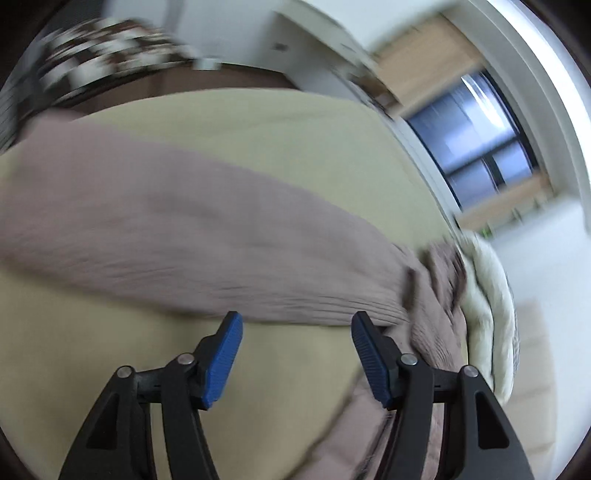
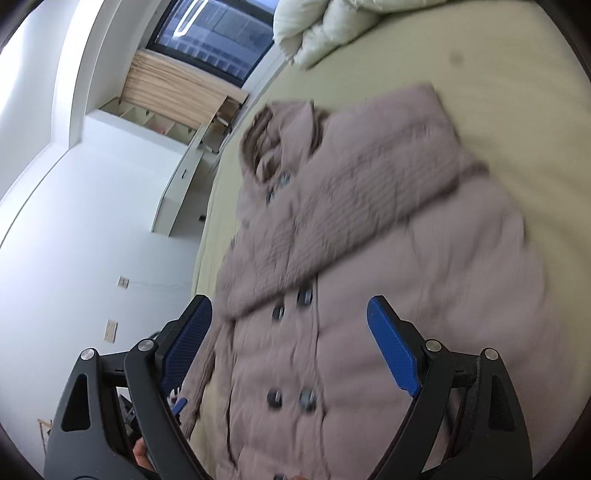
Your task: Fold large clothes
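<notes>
A large mauve quilted coat (image 2: 388,258) with dark buttons lies front up on a beige bed (image 2: 517,92), one sleeve folded across its chest. The right gripper (image 2: 291,314) hangs above the coat's lower front, jaws wide apart, nothing between the blue pads. In the left wrist view a long stretch of the same coat (image 1: 166,236) runs across the bed (image 1: 258,122). The left gripper (image 1: 295,332) stands open just short of the fabric's near edge, its pads holding nothing. Both views are motion-blurred.
A white duvet or pillow (image 2: 325,26) is heaped at the head of the bed, also seen as a white bundle (image 1: 491,295) beside the coat. A dark window (image 2: 221,33), wooden shelving (image 2: 173,96) and white walls flank the bed. A patterned brown-and-white cloth (image 1: 103,48) lies beyond.
</notes>
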Demonstrator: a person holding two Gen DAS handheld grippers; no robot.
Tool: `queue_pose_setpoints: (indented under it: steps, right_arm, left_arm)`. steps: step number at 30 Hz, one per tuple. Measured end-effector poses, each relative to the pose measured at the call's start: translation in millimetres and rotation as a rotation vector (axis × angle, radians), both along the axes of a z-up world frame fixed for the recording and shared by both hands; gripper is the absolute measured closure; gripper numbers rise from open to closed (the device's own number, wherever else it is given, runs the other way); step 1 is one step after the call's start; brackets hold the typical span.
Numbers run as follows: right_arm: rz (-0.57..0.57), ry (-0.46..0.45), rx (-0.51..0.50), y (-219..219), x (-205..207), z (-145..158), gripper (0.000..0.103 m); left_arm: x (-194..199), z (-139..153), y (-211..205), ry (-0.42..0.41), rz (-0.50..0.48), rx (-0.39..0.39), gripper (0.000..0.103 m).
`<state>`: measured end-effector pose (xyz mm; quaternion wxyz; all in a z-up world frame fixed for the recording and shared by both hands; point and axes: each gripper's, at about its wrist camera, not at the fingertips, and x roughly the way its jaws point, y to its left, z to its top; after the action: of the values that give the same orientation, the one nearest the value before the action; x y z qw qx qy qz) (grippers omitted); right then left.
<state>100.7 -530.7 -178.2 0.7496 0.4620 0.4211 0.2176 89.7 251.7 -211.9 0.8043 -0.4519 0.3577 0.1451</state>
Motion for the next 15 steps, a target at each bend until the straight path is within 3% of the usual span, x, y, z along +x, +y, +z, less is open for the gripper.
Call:
queue_pose_setpoints:
  steps: [3, 5, 8, 11, 13, 14, 15]
  right_arm:
    - [0.022, 0.035, 0.021, 21, -32, -7, 0.016]
    - [0.034, 0.055, 0.040, 32, -48, -12, 0.016]
    - [0.049, 0.093, 0.030, 45, -63, -18, 0.016]
    - [0.047, 0.081, 0.015, 55, -59, -12, 0.016]
    - [0.040, 0.074, 0.016, 51, -65, -6, 0.016]
    - [0.034, 0.071, 0.016, 49, -66, -6, 0.016]
    - [0.029, 0.069, 0.014, 45, -68, -4, 0.016]
  left_arm:
    - [-65, -24, 38, -0.007, 0.176, -0.126, 0.036]
    - [-84, -38, 52, -0.009, 0.235, -0.170, 0.036]
    - [-86, -54, 66, -0.055, 0.302, -0.237, 0.036]
    - [-74, -60, 81, -0.098, 0.375, -0.257, 0.036]
    - [-65, -64, 93, -0.095, 0.418, -0.276, 0.051]
    - [-63, -64, 100, -0.072, 0.435, -0.284, 0.077]
    - [-60, -63, 103, -0.061, 0.449, -0.303, 0.081]
